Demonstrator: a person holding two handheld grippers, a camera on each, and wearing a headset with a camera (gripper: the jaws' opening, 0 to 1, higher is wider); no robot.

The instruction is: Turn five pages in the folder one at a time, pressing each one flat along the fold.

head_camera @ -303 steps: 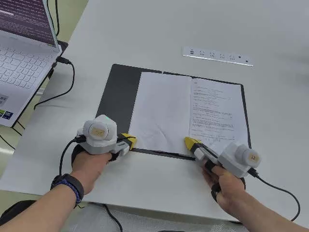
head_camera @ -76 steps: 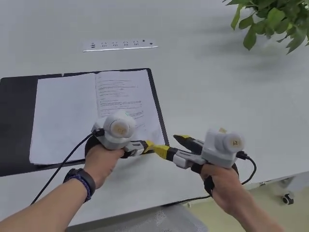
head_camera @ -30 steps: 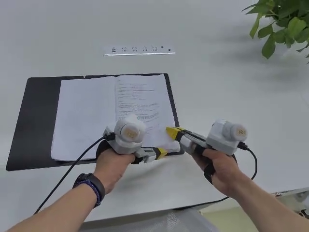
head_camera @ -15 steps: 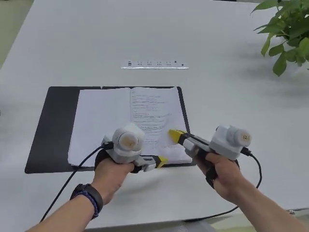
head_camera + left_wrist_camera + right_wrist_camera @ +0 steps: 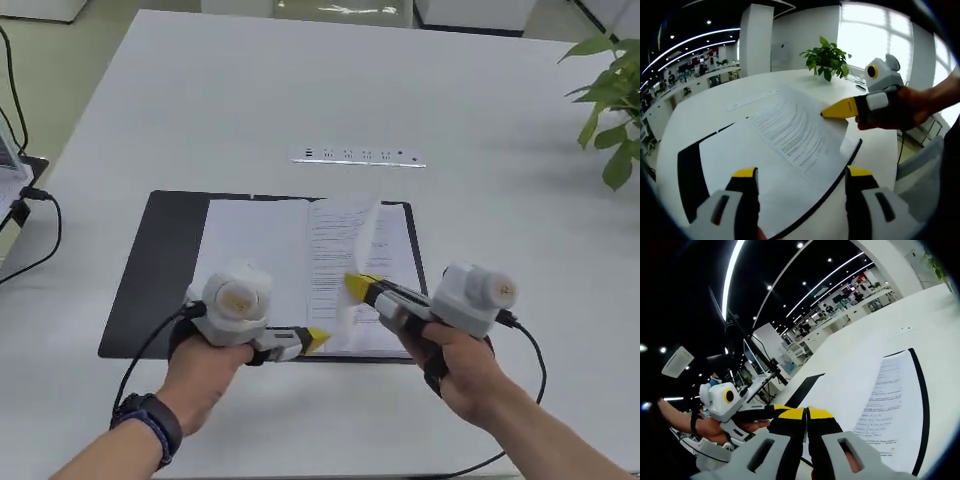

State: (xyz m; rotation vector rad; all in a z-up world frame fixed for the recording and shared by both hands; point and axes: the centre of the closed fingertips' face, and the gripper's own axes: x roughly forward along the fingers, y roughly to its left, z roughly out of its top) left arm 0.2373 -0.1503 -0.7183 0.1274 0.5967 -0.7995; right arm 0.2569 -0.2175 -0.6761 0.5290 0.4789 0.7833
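Yellow-tipped, the jaws of my right gripper (image 5: pixel 806 416) are pressed together on the outer edge of the printed page (image 5: pixel 355 235), which curls up off the sheets beneath it. My left gripper (image 5: pixel 802 173) has its jaws wide apart with nothing between them. In the head view its tips sit by the near edge of the folder (image 5: pixel 160 265), just left of the right gripper's tips. The black folder lies open on the white table (image 5: pixel 200 90). It has a blank sheet (image 5: pixel 255 260) on its left side and lines of printed text on its right. Beyond the folder's far edge, a little apart from it, a white power strip (image 5: pixel 358 156) lies flat. A leafy plant (image 5: pixel 612 100) stands well apart at the table's right side.
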